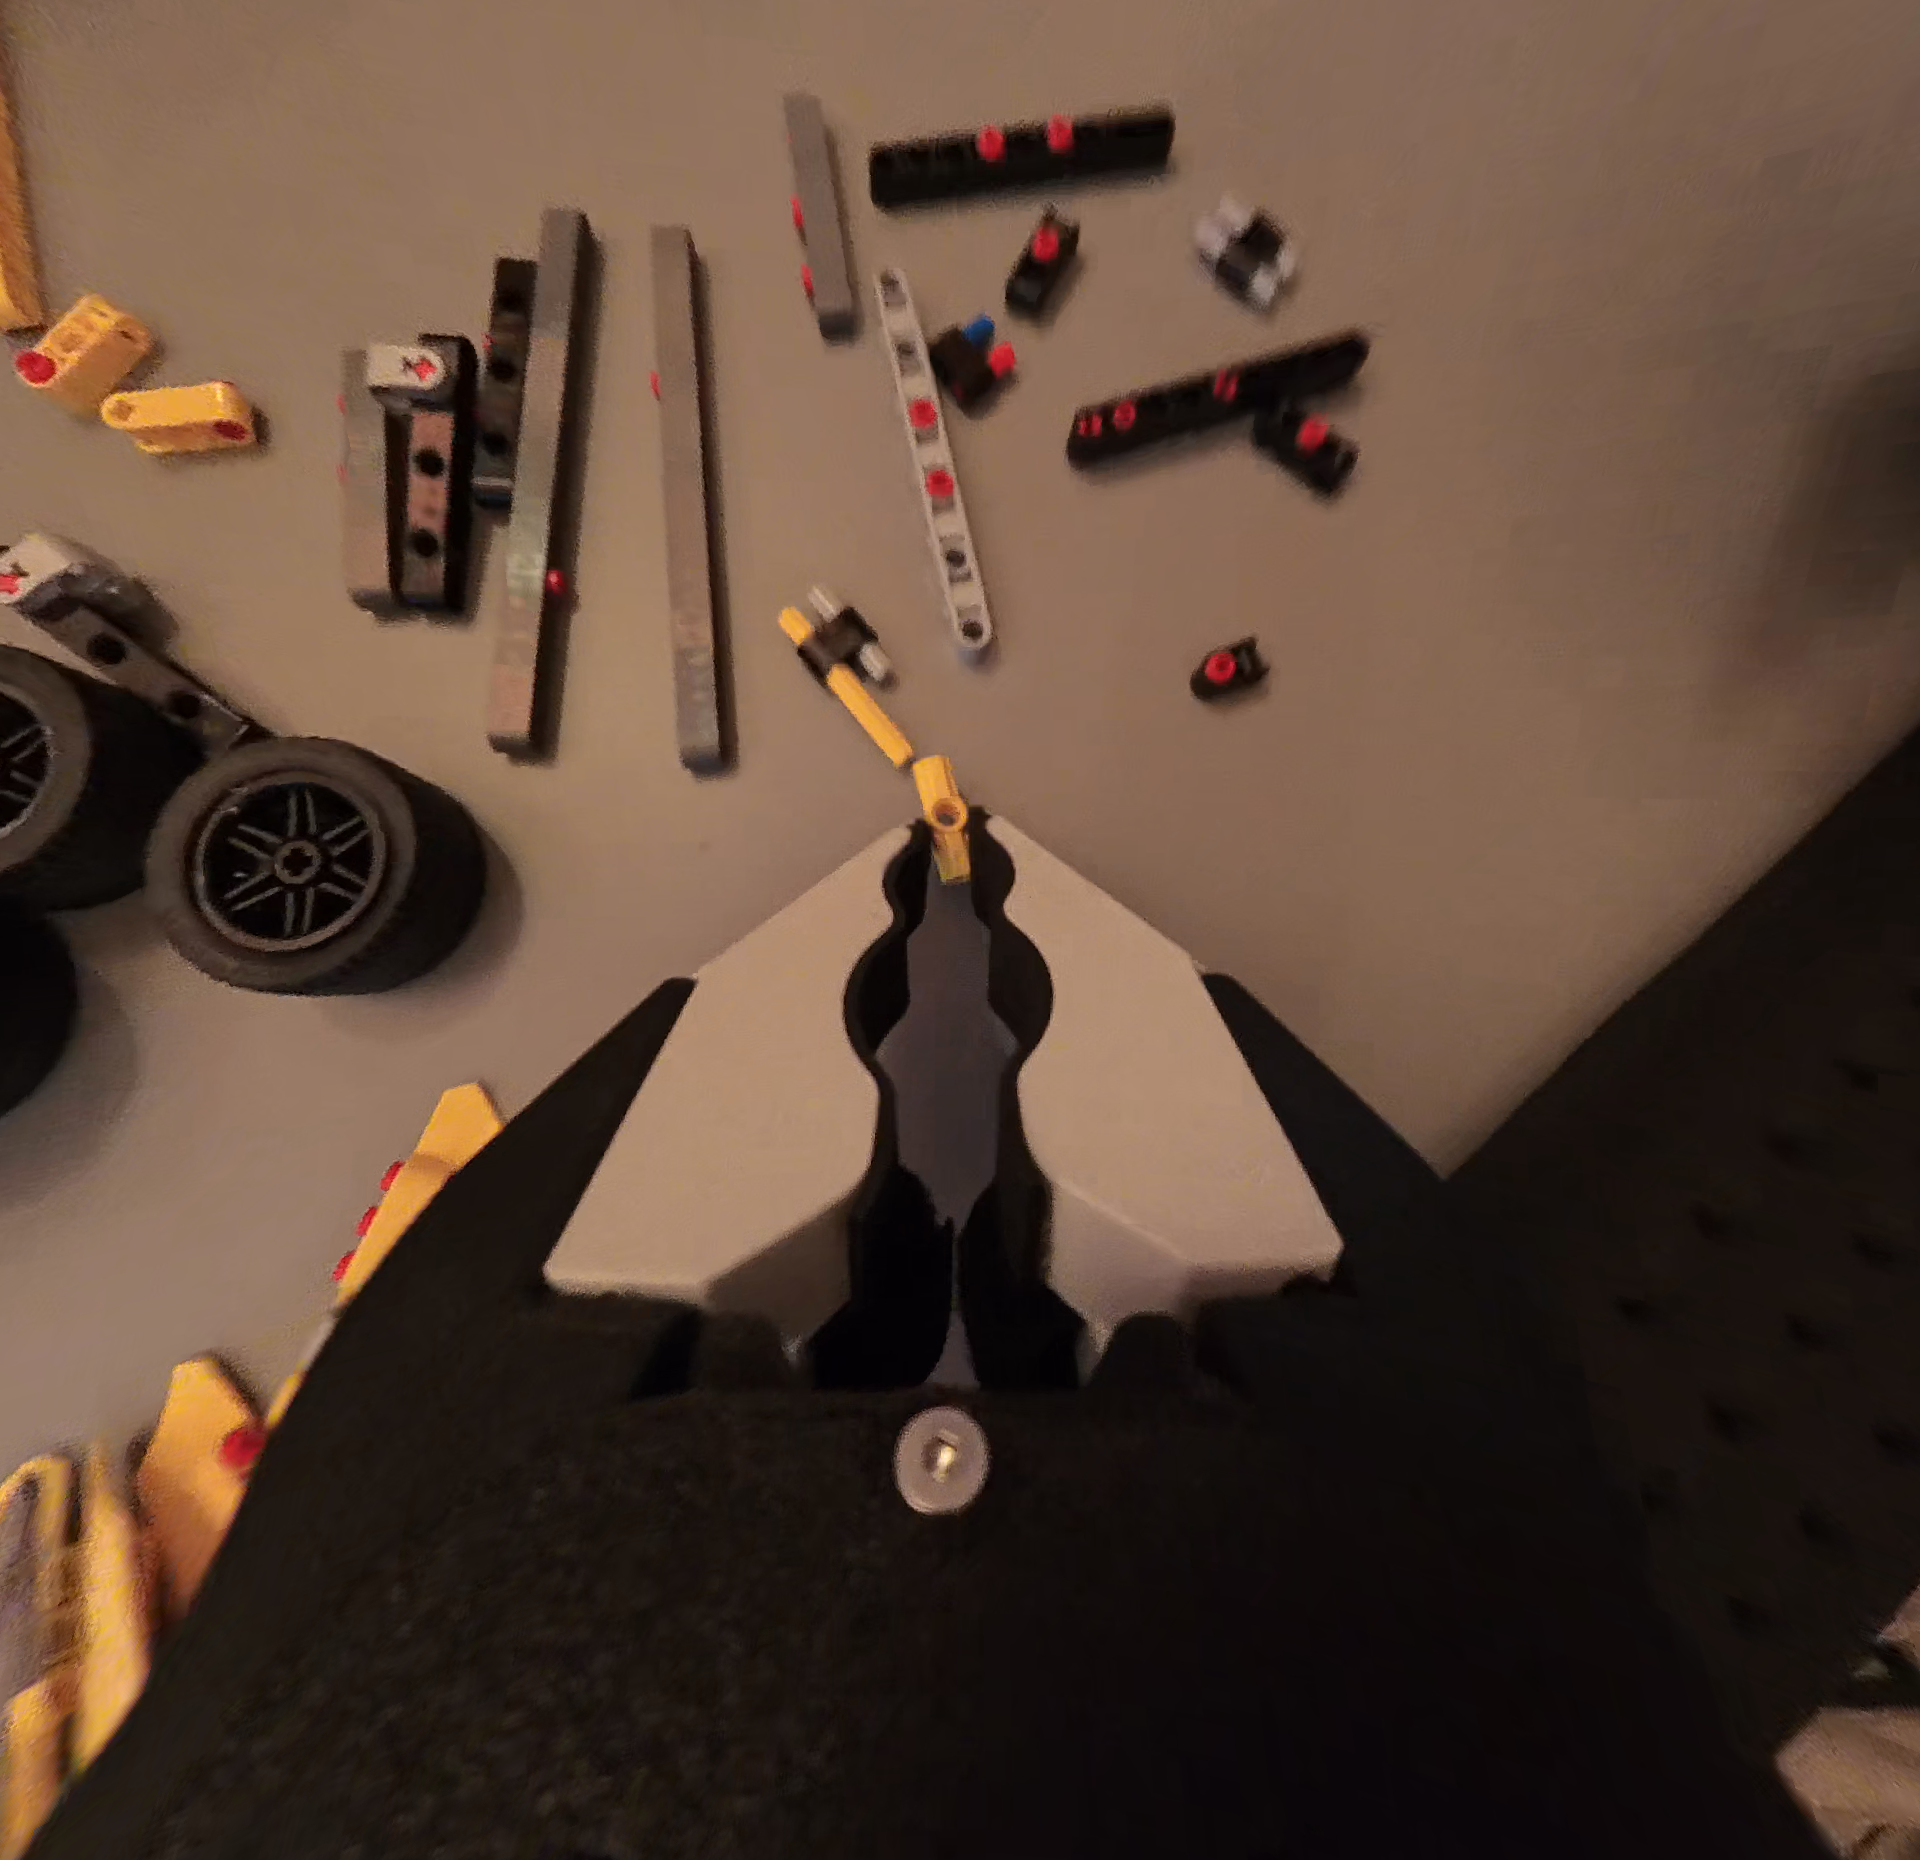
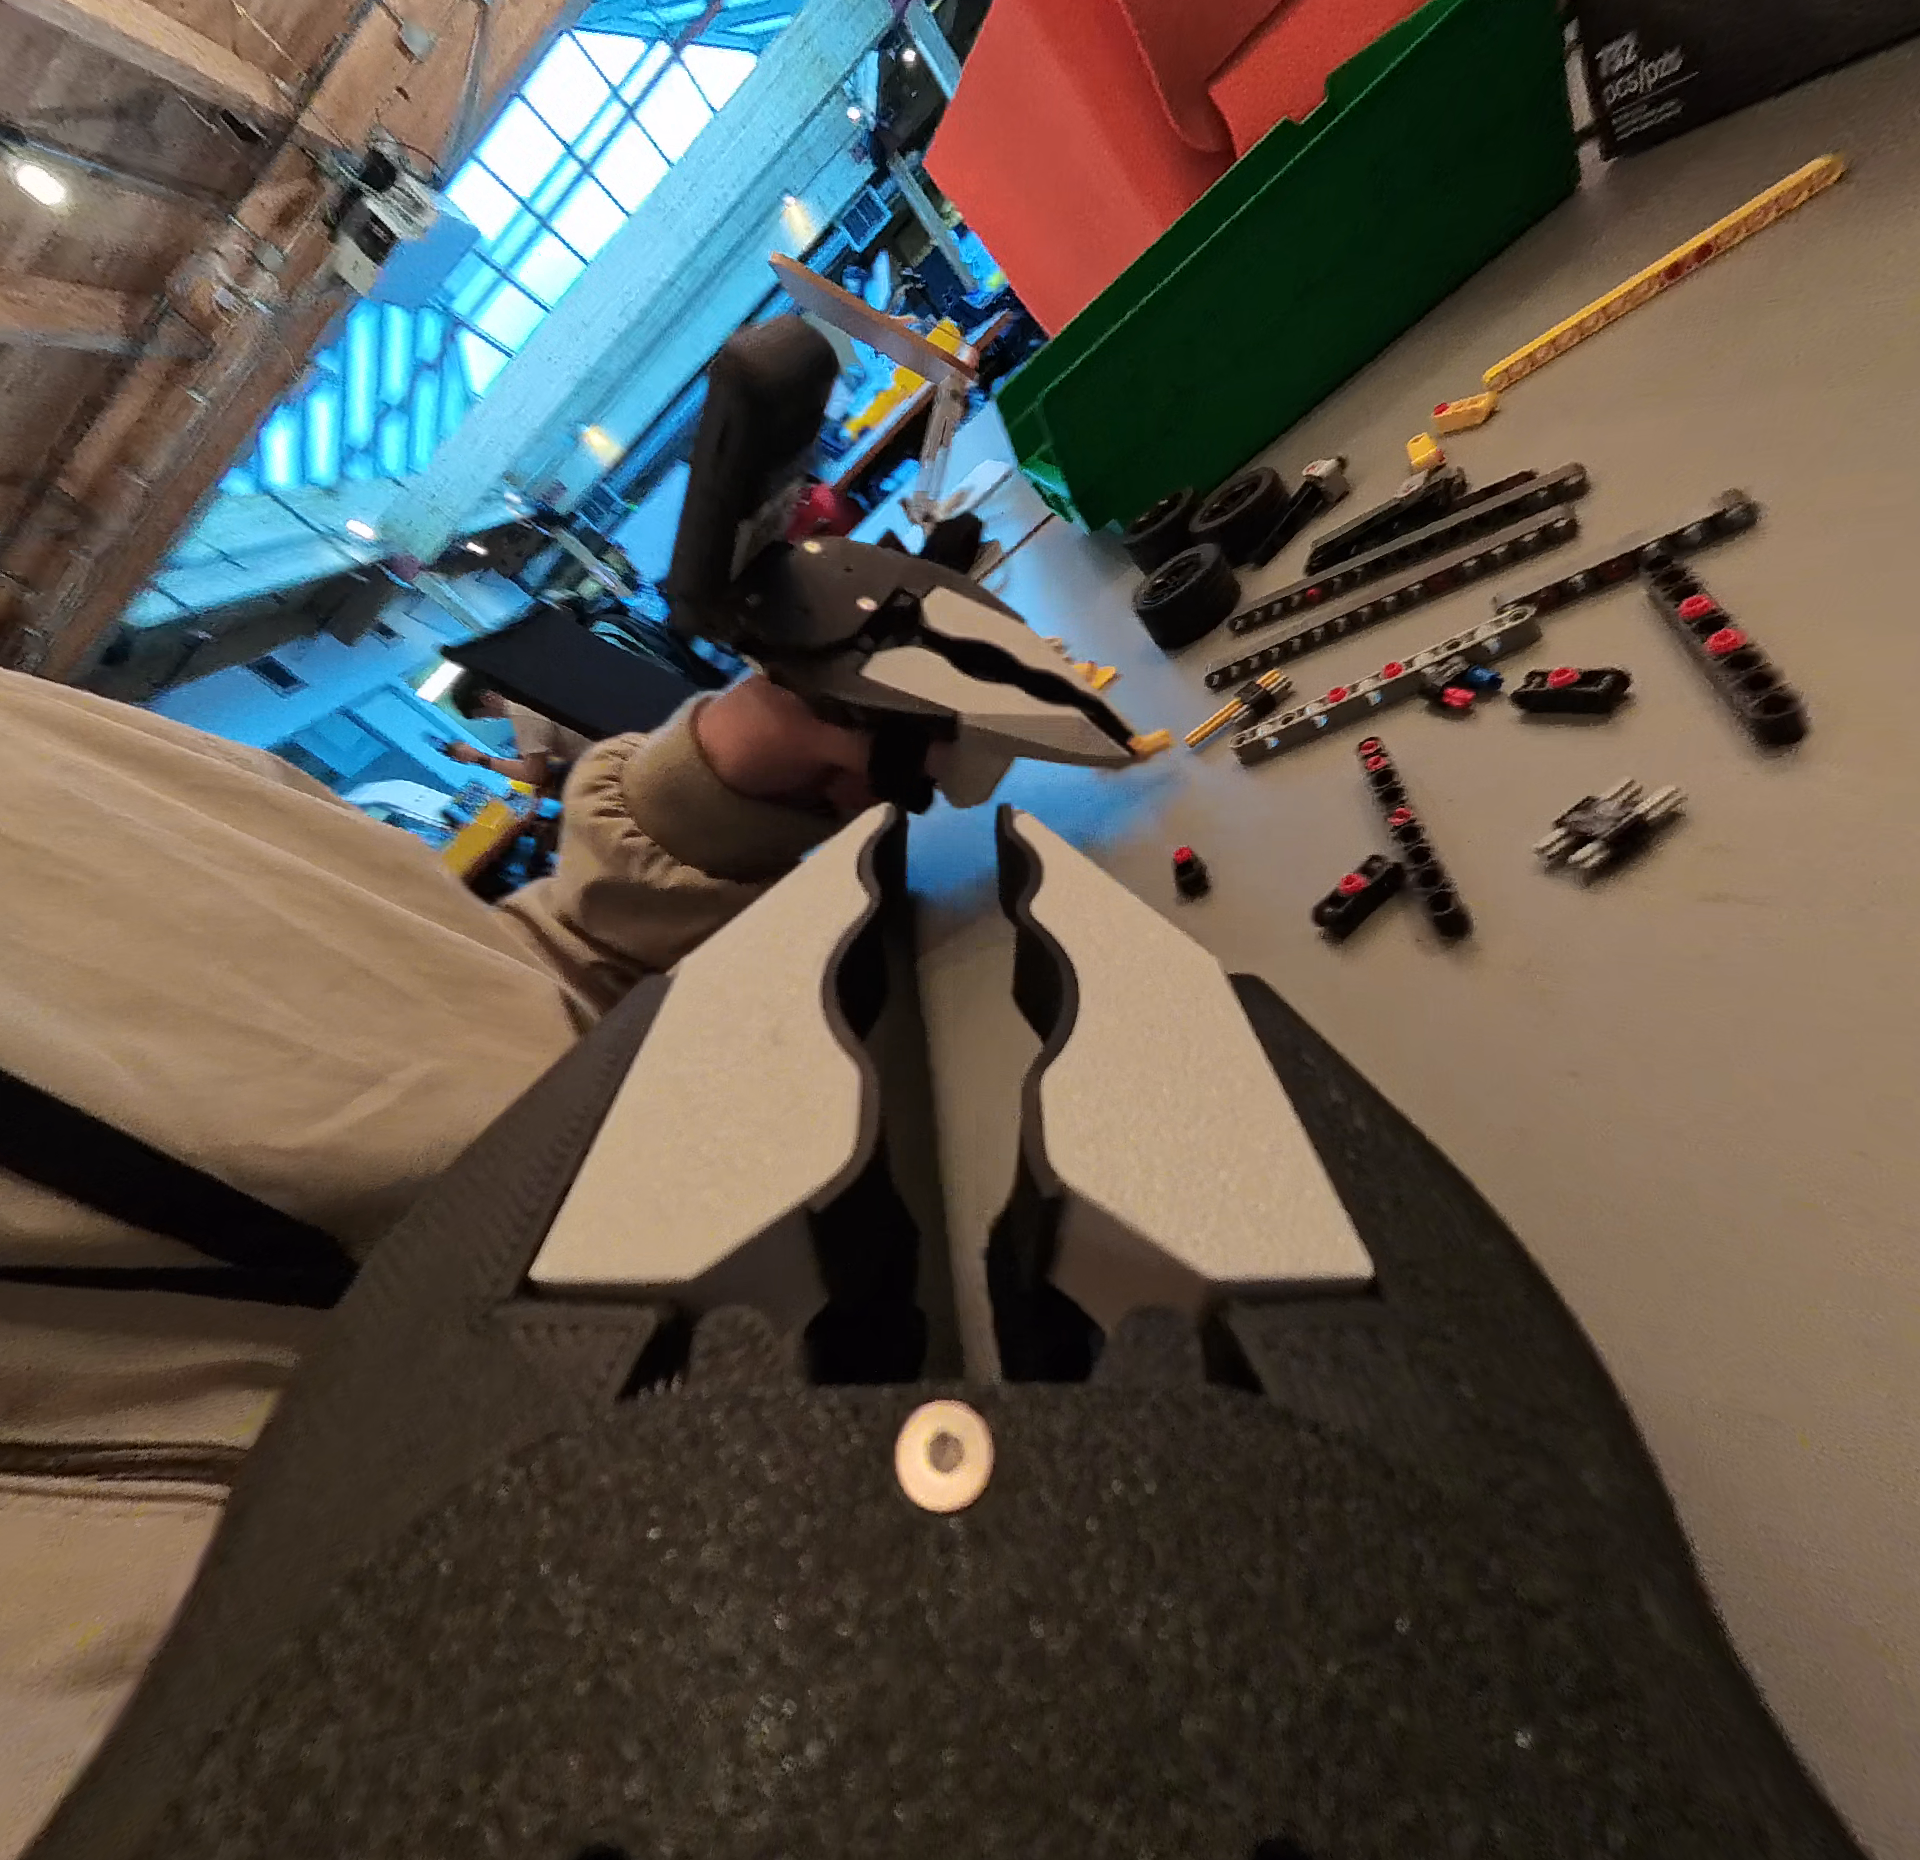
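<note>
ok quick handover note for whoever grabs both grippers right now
Left gripper: shut on a small yellow connector piece, held at the fingertips just above the table.
Right gripper: open, empty, raised off the table and aimed toward the left one.
Nearest the held piece: a yellow axle with a black connector on the table. Grey beams, black beams with red pins and wheels are spread around; a green bin stands behind.
Nothing looks joined to the held piece yet.

White print on black box [image 2: 1642, 75], upper right
</note>
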Demonstrator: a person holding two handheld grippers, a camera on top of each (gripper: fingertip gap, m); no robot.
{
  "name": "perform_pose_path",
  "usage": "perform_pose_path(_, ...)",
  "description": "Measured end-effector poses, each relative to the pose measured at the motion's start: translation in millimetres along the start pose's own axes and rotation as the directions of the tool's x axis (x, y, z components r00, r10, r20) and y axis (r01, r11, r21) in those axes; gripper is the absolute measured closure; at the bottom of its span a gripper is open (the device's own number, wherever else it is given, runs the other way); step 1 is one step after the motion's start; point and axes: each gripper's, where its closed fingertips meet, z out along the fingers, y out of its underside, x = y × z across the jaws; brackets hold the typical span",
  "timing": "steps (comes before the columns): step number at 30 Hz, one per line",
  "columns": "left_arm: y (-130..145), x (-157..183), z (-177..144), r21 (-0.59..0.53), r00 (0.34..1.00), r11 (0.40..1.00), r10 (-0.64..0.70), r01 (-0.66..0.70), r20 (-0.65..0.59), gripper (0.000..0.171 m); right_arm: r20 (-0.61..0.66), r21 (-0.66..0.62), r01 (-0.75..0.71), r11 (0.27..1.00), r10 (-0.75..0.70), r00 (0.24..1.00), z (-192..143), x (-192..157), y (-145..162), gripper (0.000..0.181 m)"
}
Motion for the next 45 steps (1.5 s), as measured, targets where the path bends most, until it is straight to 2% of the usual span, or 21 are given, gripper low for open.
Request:
perform_pose_path(2, -28, 28, -8, 0.150, 0.963, 0.973, -0.140, 0.177, -0.231, 0.165, -0.092, -0.011, 0.158, 0.987, -0.158, 0.983, 1, 4, -2, 0.154)
perform_pose_path(4, -59, 60, -27, 0.216, 0.793, 0.874, -0.259, 0.436, -0.551, 0.166, -0.182, -0.027, 0.428, 0.903, -0.426, 0.886, 4, 0, -8, 0.139)
perform_pose_path(6, -76, 75, -39, 0.165, 0.589, 0.768, -0.315, 0.619, -0.744, 0.166, -0.277, -0.058, 0.659, 0.750, -0.646, 0.711, 5, -5, -14, 0.136)
perform_pose_path(7, -78, 82, -39, 0.133, 0.525, 0.747, -0.318, 0.652, -0.789, 0.165, -0.318, -0.057, 0.719, 0.692, -0.696, 0.644, 5, -9, -17, 0.138)
perform_pose_path(9, -82, 97, -38, 0.101, 0.458, 0.733, -0.306, 0.673, -0.834, 0.165, -0.375, -0.024, 0.783, 0.621, -0.732, 0.569, 2, -18, -25, 0.140)
perform_pose_path(11, -87, 111, -37, 0.086, 0.423, 0.731, -0.290, 0.677, -0.859, 0.165, -0.355, -0.017, 0.778, 0.628, -0.731, 0.582, 3, -20, -22, 0.139)
perform_pose_path(14, -92, 134, -36, 0.085, 0.416, 0.759, -0.256, 0.646, -0.873, 0.165, -0.337, -0.027, 0.755, 0.656, -0.717, 0.611, 6, -17, -18, 0.134)
perform_pose_path(16, -94, 146, -36, 0.075, 0.406, 0.776, -0.242, 0.626, -0.881, 0.165, -0.318, -0.028, 0.760, 0.650, -0.726, 0.609, 7, -20, -16, 0.143)
perform_pose_path(17, -94, 149, -36, 0.074, 0.406, 0.778, -0.242, 0.624, -0.881, 0.165, -0.321, -0.053, 0.768, 0.639, -0.739, 0.592, 6, -18, -14, 0.156)
perform_pose_path(20, -92, 149, -36, 0.092, 0.433, 0.788, -0.233, 0.608, -0.871, 0.165, -0.311, -0.079, 0.774, 0.628, -0.754, 0.579, 5, -17, -12, 0.156)
perform_pose_path(22, -88, 136, -36, 0.130, 0.506, 0.796, -0.239, 0.591, -0.829, 0.147, -0.350, -0.096, 0.772, 0.628, -0.748, 0.564, -5, -8, -19, 0.156)
perform_pose_path(24, -82, 107, -40, 0.222, 0.635, 0.803, -0.234, 0.553, -0.736, 0.142, -0.436, -0.188, 0.770, 0.610, -0.754, 0.491, -33, 18, -33, 0.157)
perform_pose_path(26, -68, 69, -42, 0.303, 0.794, 0.833, -0.239, 0.464, -0.559, 0.142, -0.588, -0.289, 0.734, 0.615, -0.719, 0.371, -88, 59, -62, 0.156)
perform_pose_path(27, -57, 52, -42, 0.317, 0.858, 0.858, -0.238, 0.405, -0.455, 0.142, -0.658, -0.329, 0.686, 0.649, -0.678, 0.326, -123, 81, -75, 0.156)
perform_pose_path(30, -24, 15, -42, 0.253, 0.967, 0.942, -0.175, 0.218, -0.183, 0.142, -0.840, -0.398, 0.459, 0.794, -0.517, 0.166, -237, 139, -91, 0.156)
perform_pose_path(32, -4, -10, -40, 0.178, 0.991, 0.975, -0.134, 0.132, -0.001, 0.142, -0.893, -0.384, 0.319, 0.867, -0.436, 0.110, -287, 157, -84, 0.156)
perform_pose_path(34, 9, -31, -39, 0.121, 0.984, 0.987, -0.118, 0.102, 0.131, 0.143, -0.905, -0.390, 0.230, 0.892, -0.417, 0.082, -310, 166, -74, 0.156)
perform_pose_path(37, 14, -45, -39, 0.123, 0.973, 0.982, -0.161, 0.142, 0.164, 0.142, -0.910, -0.400, 0.138, 0.906, -0.410, 0.054, -325, 174, -60, 0.156)
perform_pose_path(40, 5, -59, -43, 0.197, 0.958, 0.957, -0.243, 0.211, 0.152, 0.124, -0.940, -0.325, 0.142, 0.935, -0.336, 0.059, -328, 169, -66, 0.151)
perform_pose_path(43, -6, -83, -47, 0.268, 0.936, 0.938, -0.281, 0.221, 0.210, 0.119, -0.942, -0.311, 0.229, 0.922, -0.331, 0.051, -316, 155, -82, 0.143)
perform_pose_path(45, -9, -96, -41, 0.269, 0.928, 0.936, -0.293, 0.229, 0.231, 0.117, -0.932, -0.276, 0.325, 0.905, -0.335, 0.140, -279, 141, -91, 0.141)
